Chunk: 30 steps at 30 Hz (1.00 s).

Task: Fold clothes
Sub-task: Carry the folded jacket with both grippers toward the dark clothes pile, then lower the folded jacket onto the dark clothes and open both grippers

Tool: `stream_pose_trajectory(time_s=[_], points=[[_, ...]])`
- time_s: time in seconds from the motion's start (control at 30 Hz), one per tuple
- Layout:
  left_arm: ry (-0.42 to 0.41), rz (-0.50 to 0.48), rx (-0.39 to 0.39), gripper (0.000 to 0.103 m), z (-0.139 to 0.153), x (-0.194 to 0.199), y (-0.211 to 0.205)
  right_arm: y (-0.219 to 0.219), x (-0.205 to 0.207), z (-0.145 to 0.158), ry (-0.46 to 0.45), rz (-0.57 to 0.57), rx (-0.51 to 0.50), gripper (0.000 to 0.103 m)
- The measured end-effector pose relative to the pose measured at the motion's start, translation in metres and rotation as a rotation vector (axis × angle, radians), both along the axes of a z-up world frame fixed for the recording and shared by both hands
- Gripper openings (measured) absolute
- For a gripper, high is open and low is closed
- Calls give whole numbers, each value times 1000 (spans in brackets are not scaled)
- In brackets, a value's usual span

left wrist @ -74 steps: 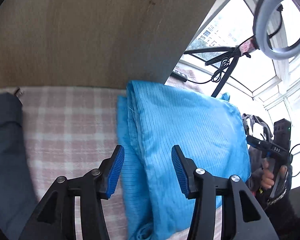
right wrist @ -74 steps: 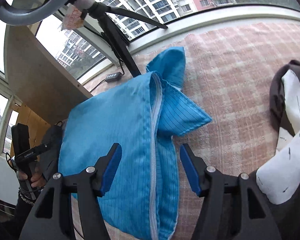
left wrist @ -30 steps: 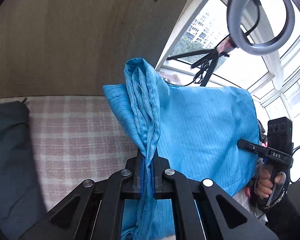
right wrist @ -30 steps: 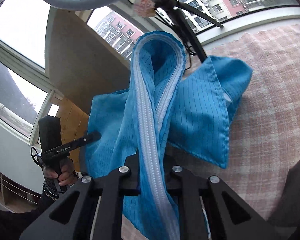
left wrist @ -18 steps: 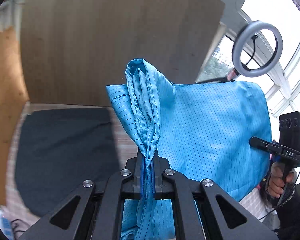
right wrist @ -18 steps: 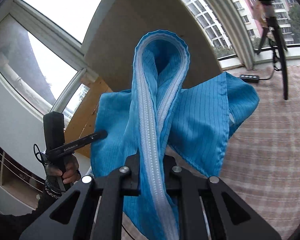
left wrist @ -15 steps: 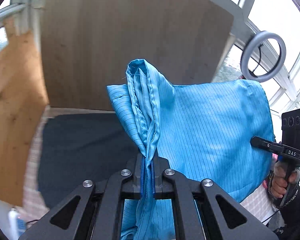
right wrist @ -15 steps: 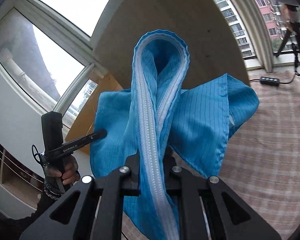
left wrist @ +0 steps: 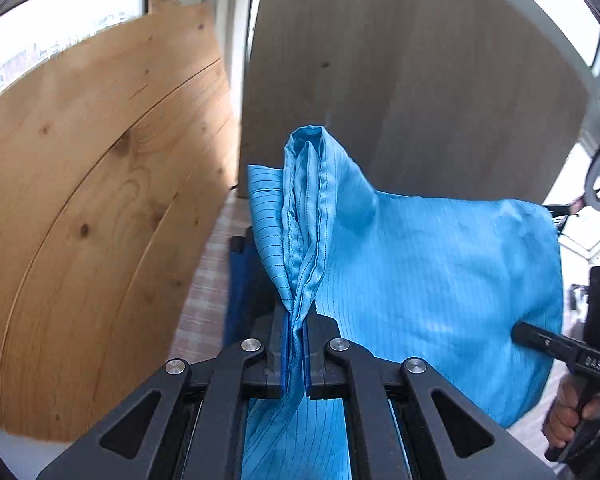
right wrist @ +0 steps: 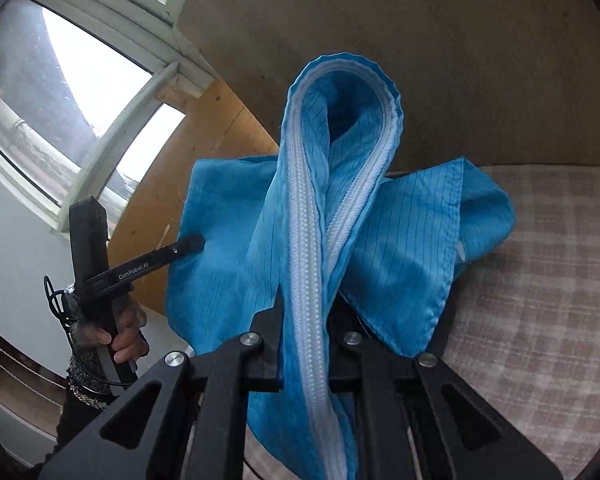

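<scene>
Garment: a blue pinstriped garment (left wrist: 440,280) was held clear of the surface, hanging between the two tools.

Left gripper (left wrist: 296,354): jaws were pressed together on a bunched hemmed edge of the garment; the fabric rose as a narrow ridge above the jaws and also hung below them.

Right gripper (right wrist: 304,344): jaws were pressed together on the zipper edge; the white zipper tape (right wrist: 304,240) looped up and over above the jaws and trailed down below them.

Long axis: the span of cloth ran from one tool to the other. In the left wrist view the sheet stretched rightward toward the right tool; in the right wrist view it stretched leftward toward the left tool.

Nearer hand: neither appeared nearer; each held one end. The person's hand (right wrist: 126,328) was visible on the left tool's handle.

Loose portion: a flap (right wrist: 452,248) sagged to the right of the right gripper, above the pink checked cover (right wrist: 540,320).

Surroundings: a grey panel (left wrist: 420,80) and a pine board (left wrist: 92,220) stood behind the garment.

Step, as judged: the garment was lifted and stretched, ready to be laid down or doubled over.

Deciding relation, as judged: the next move depended on keeping the held edge taut and level between the tools while lowering it to the cover below.

Risk, as judged: the sagging flap could tuck under unevenly.
</scene>
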<state>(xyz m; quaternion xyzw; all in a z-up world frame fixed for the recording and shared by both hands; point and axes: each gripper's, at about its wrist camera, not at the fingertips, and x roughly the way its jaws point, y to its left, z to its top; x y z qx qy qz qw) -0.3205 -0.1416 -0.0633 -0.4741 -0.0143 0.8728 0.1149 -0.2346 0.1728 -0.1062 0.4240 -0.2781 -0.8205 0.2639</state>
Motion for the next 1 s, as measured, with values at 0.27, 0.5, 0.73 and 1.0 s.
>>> stream_pose_trajectory(time_s=[0.27, 0.5, 0.73, 1.0], points=[[-80, 64, -158, 21, -60, -33, -20, -8, -8, -47, -164, 72, 159, 31], [78, 52, -110, 19, -12, -3, -26, -3, 30, 38, 167, 2, 331, 31], [-7, -25, -34, 20, -54, -38, 14, -74, -48, 31, 220, 89, 473, 31], [-58, 27, -41, 15, -113, -100, 24, -60, -111, -41, 9, 19, 528, 31]])
